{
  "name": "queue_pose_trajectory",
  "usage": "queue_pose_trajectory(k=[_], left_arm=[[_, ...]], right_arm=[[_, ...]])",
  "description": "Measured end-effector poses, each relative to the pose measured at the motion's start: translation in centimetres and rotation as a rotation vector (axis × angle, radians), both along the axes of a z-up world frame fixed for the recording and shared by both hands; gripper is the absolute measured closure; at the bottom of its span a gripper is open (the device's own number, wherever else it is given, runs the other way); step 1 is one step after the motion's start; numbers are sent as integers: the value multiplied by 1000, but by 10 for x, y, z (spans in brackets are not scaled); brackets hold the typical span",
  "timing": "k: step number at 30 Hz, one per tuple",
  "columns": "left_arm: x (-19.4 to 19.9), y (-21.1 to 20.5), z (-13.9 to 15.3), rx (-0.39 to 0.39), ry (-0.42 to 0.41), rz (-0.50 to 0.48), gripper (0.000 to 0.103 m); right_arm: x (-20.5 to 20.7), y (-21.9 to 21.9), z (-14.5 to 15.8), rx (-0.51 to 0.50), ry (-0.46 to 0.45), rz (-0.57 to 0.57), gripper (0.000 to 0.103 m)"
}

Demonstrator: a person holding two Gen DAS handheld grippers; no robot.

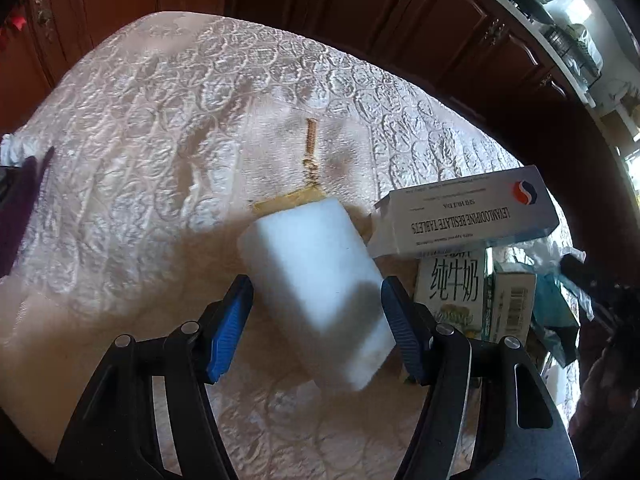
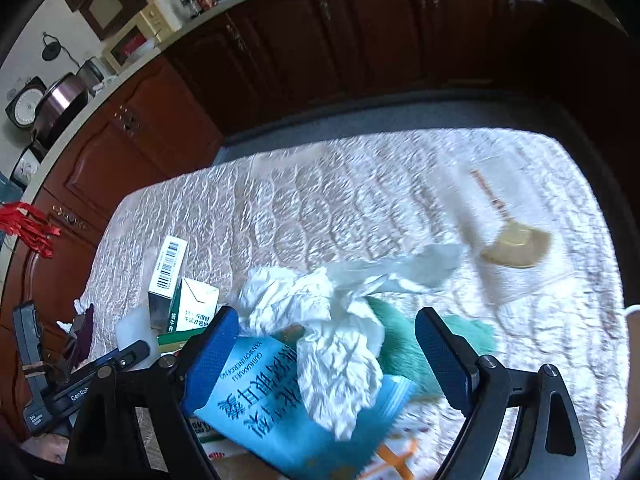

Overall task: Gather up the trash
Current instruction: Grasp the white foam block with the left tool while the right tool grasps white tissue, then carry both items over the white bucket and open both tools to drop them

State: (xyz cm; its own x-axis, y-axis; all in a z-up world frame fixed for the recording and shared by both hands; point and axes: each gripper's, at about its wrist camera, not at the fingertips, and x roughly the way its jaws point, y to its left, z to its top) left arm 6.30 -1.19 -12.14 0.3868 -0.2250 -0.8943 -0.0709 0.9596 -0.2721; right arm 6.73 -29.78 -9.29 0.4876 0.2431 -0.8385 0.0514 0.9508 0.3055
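2 jaws above table trash [image 2: 340,332]

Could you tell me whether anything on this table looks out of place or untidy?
Yes. Trash is piled at one edge of the tablecloth: a crumpled tissue over a blue packet, plus a tablet box resting tilted on a milk carton. A small hand broom lies apart.

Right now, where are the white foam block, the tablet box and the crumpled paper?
white foam block [image 1: 320,280], left wrist view, its top face.
tablet box [image 1: 468,216], left wrist view, its printed side.
crumpled paper [image 2: 336,340], right wrist view, its wrinkled middle.
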Motion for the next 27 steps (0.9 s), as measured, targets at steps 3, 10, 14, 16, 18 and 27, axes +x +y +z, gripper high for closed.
queue_pose_trajectory(k=[3,10,14,16,18,27], left_arm=[[5,-4,-3,-14,5,3,38],[-5,-5,10,-20,-55,-56,65],[-17,10,33,-7,-108,-48,67],[-23,12,47,10,-141,-52,67],[-28,10,61,20,-169,-65,67],[-57,-43,109,-6,-281,-219,67]], right_arm=[[1,3,-10,7,3,1,41],[-15,-14,3,87,-78,-38,83],[-34,-20,25,118,-148,-42,86],[-46,-25,40,141,-194,-45,86],[-55,-29,51,151,-220,-49,86],[-112,-44,83,161,-302,-69,86]])
